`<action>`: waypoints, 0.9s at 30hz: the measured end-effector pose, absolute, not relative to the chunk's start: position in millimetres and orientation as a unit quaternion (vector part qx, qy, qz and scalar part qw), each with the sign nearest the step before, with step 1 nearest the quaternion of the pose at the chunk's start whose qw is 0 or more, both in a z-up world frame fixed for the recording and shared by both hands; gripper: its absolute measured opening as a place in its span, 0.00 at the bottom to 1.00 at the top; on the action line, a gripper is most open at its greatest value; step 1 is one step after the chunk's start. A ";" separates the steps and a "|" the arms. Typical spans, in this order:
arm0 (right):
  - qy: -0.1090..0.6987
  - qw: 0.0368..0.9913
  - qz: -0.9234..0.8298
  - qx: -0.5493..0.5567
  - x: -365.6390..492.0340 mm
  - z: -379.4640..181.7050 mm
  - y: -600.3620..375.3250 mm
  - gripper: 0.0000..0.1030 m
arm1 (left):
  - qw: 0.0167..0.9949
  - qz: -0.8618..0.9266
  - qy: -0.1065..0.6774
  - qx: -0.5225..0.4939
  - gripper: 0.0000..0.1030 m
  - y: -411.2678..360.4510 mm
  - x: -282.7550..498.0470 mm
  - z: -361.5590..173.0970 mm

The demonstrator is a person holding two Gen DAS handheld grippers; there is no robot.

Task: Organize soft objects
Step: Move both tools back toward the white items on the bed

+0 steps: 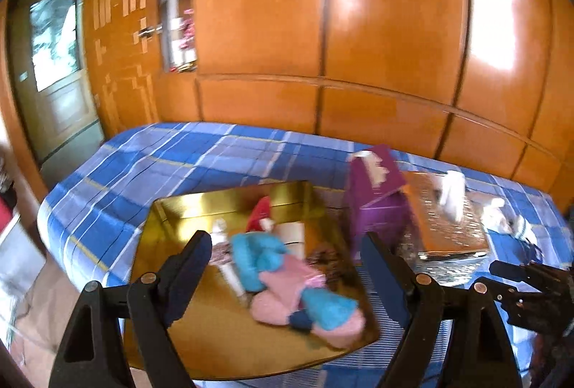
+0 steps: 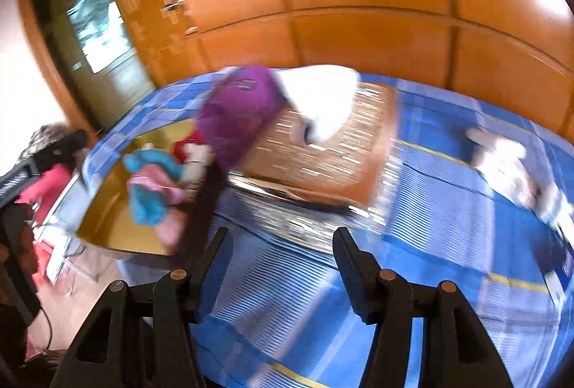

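Observation:
A gold tray [image 1: 186,205] lies on the blue plaid cloth [image 1: 150,158]. It holds a pile of soft things [image 1: 287,277]: teal and pink fuzzy pieces, plus a small figure with a red hat [image 1: 262,214]. My left gripper [image 1: 287,266] hovers over this pile, open, with nothing between its fingers. More white soft items [image 1: 502,219] lie on the cloth at the right. The right wrist view is blurred by motion. In it my right gripper [image 2: 283,262] is open over bare cloth, the pile [image 2: 154,183] is at the left and the white soft items [image 2: 509,165] at the right.
A purple tissue box [image 1: 376,194] stands beside the tray, with a bronze patterned box [image 1: 448,223] and its white tissue to the right. Both boxes [image 2: 240,108] [image 2: 323,155] lie ahead of the right gripper. Orange wooden cabinets [image 1: 358,29] line the back; a door [image 1: 57,65] is at left.

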State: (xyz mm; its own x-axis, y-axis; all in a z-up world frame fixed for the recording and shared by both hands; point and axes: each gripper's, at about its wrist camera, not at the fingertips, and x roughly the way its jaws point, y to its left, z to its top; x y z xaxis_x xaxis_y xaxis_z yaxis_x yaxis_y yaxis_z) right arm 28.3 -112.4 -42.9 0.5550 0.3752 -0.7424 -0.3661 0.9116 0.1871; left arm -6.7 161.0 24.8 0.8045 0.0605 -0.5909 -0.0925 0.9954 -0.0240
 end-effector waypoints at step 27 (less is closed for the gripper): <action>0.437 0.892 -0.027 0.113 -26.2 -82.2 -315.5 0.57 | 0.897 -0.250 0.359 0.060 0.83 -104.2 65.4 55.3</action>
